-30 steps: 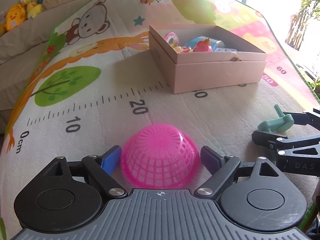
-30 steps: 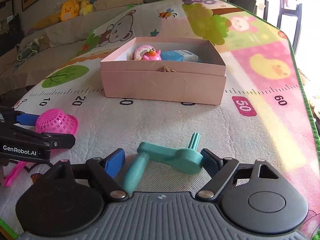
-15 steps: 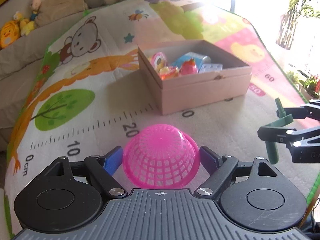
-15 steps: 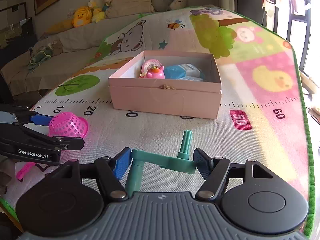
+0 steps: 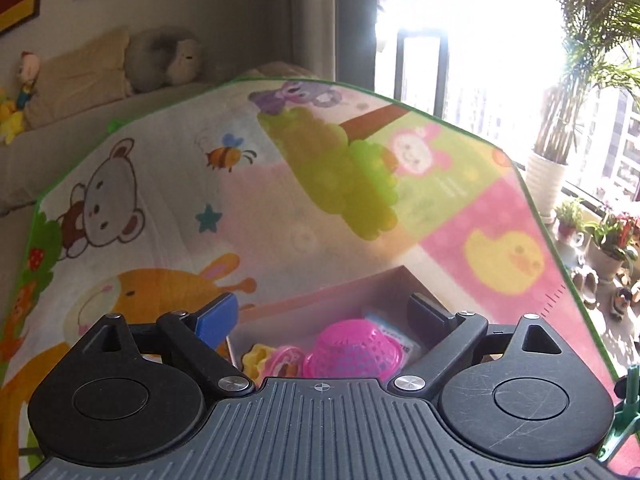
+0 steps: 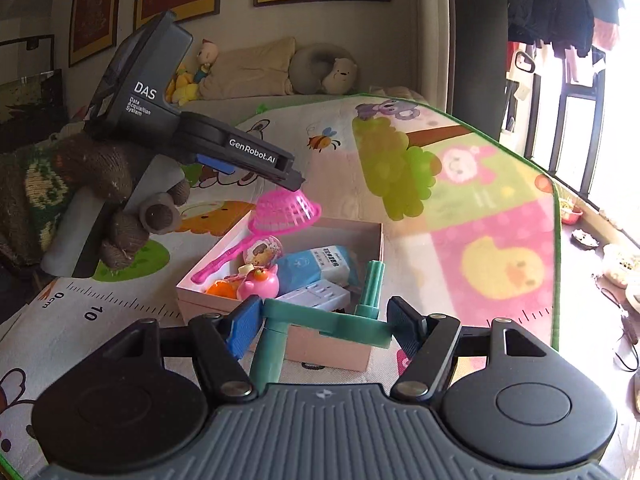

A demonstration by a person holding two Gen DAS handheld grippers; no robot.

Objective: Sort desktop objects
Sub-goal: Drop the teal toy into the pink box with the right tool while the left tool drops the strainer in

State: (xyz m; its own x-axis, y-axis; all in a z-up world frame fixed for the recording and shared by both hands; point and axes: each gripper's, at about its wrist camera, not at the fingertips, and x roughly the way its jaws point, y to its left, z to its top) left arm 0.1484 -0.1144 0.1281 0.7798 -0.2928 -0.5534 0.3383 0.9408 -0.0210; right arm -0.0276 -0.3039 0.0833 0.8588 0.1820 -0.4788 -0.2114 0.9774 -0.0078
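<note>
Living room, sofa with plush toys at the back, bright window to one side; up front, a cartoon play mat with a printed ruler.

On the mat, the pink box, open-topped. Directly above the box, the pink mesh basket, upside down and tilted, just under the tip of the left gripper. Jaws there apart, just been opening, pads clear of the basket on both sides: released, by the look of it, and on its way in.

Already inside the box: pink spoon, pig toy, blue packet, white power strip, a few small bits besides.

In front of the box's near wall, off the mat, the teal crank handle, clamped across its bar in the right gripper, jaws just been closing on it. Not yet over the box.

Judged well along: most items boxed, basket as good as in, crank left to carry over and drop. No other loose item visible on the mat beside the box.
</note>
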